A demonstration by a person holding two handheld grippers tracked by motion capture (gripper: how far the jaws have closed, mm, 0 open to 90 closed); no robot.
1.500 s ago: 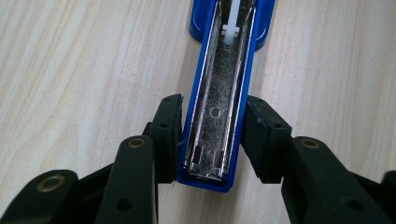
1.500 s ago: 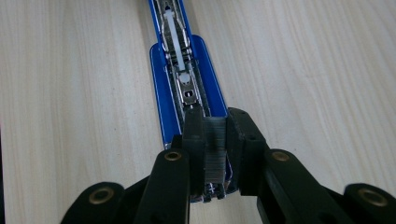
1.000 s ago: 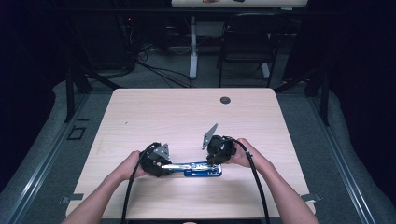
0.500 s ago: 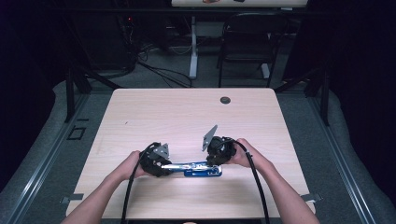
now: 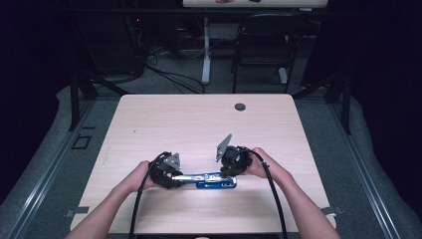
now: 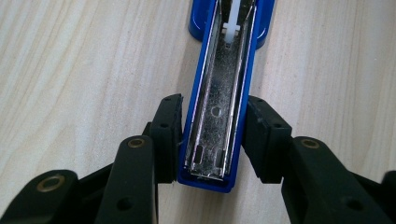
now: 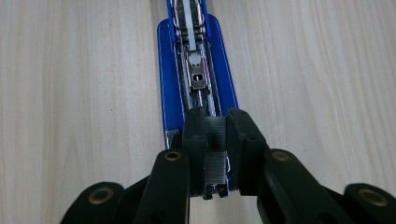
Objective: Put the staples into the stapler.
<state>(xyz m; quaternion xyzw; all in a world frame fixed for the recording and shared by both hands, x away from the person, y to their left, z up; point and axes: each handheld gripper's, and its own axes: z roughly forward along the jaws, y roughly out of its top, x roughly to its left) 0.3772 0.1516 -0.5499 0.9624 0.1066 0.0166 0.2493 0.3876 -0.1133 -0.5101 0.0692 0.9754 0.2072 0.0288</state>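
Left gripper (image 6: 212, 140) clamping opened blue metal stapler (image 6: 224, 88) on pale wooden worktop (image 5: 164, 119); right gripper (image 7: 215, 140) pinching apparently a grey staple strip (image 7: 215, 158).

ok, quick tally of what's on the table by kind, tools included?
Blue stapler, opened flat: 1
Strip of staples: 1
Handheld tools: 2, left tool clamped on the stapler's top, right tool pinching the strip
Dark round cap in the tabletop: 1
Total: 5

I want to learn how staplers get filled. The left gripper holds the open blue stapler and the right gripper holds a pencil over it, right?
Not a pencil. In the right gripper view, the right gripper pinches a strip of staples over the open blue stapler. The left gripper does hold the stapler.
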